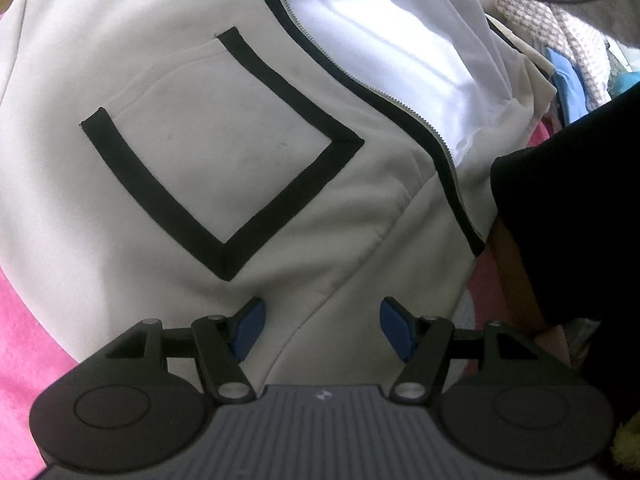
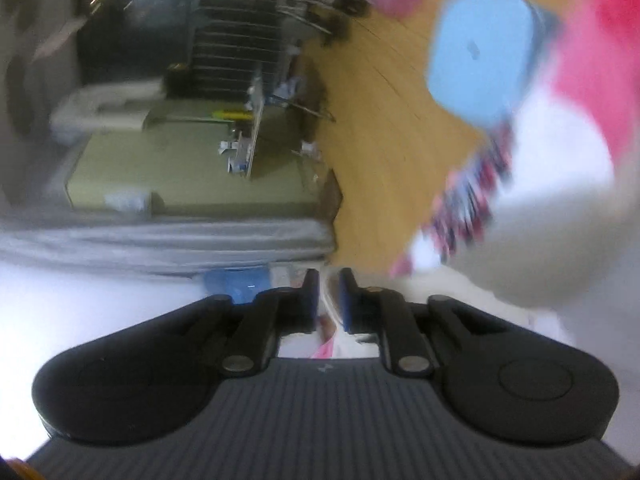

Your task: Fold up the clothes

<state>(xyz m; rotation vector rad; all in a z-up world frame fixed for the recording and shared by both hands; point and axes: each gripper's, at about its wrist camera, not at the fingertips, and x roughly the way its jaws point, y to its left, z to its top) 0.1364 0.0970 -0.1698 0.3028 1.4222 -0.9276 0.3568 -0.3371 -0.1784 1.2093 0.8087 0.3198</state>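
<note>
Left gripper (image 1: pixel 322 330) hovers, jaws apart, over a cream zip jacket (image 1: pixel 200 184); right gripper (image 2: pixel 329 300) pinches pale fabric (blurred). Next: seize the hem.

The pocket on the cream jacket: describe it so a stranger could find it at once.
Start from the cream zip-up jacket spread over the pink cloth in the left wrist view. Left of its dark-edged zipper sits a square patch pocket, just beyond the left gripper. A thick black band outlining it marks it out from the plain fabric.
</note>
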